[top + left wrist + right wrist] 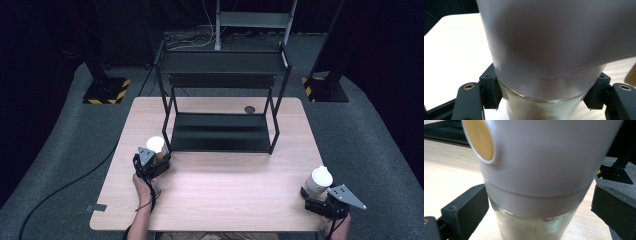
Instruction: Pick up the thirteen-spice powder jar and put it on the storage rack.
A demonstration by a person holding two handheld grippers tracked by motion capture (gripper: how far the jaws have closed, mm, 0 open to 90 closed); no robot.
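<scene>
High view: left gripper (156, 159) clamps left shaker (156, 145); right gripper (316, 196) flanks right shaker (318, 181).
Left gripper view: pads pinch the glass just under the lid.
Right gripper view: jaws apart, shaker between. Glass likely slick, fragile; grab below the cap.

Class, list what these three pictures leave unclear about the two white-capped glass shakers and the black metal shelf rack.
- Left white-capped glass shaker: its top is cut off by the left gripper view's edge, and it is blurred by closeness.
- Right white-capped glass shaker: its base is cut off by the bottom edge of the right gripper view.
- Both shakers' contents: too small in the high view.
- Black metal shelf rack: its dark surfaces hide detail.
</scene>
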